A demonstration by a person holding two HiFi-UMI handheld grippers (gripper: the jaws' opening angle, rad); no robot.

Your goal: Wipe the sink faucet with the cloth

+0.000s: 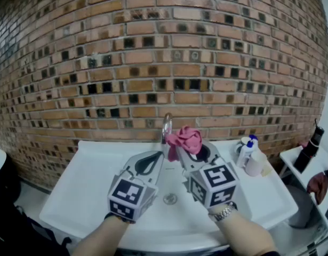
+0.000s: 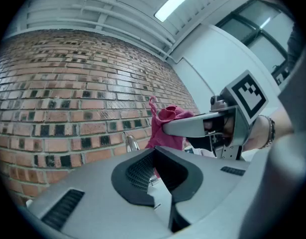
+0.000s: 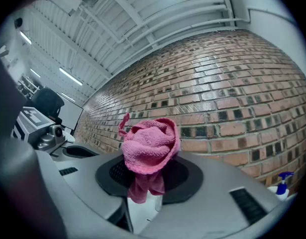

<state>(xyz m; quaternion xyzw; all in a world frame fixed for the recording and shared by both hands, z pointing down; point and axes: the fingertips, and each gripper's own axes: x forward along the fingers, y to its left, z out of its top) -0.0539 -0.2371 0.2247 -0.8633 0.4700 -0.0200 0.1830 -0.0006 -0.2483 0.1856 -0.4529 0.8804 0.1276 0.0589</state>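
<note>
Right tongs (image 3: pixel 148 183) clamped on pink cloth (image 3: pixel 150 143) near faucet (image 1: pixel 167 124); left tongs (image 2: pixel 155 180) together, empty.

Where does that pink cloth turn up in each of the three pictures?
Head view: pink cloth at centre, in the right gripper, beside the faucet.
Left gripper view: just right of centre, held by the right gripper.
Right gripper view: dead centre, clamped between the jaws.
Shared landmark: the brick wall behind it.

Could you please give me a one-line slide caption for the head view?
Right gripper holds a pink cloth beside the faucet above a white sink.
</note>
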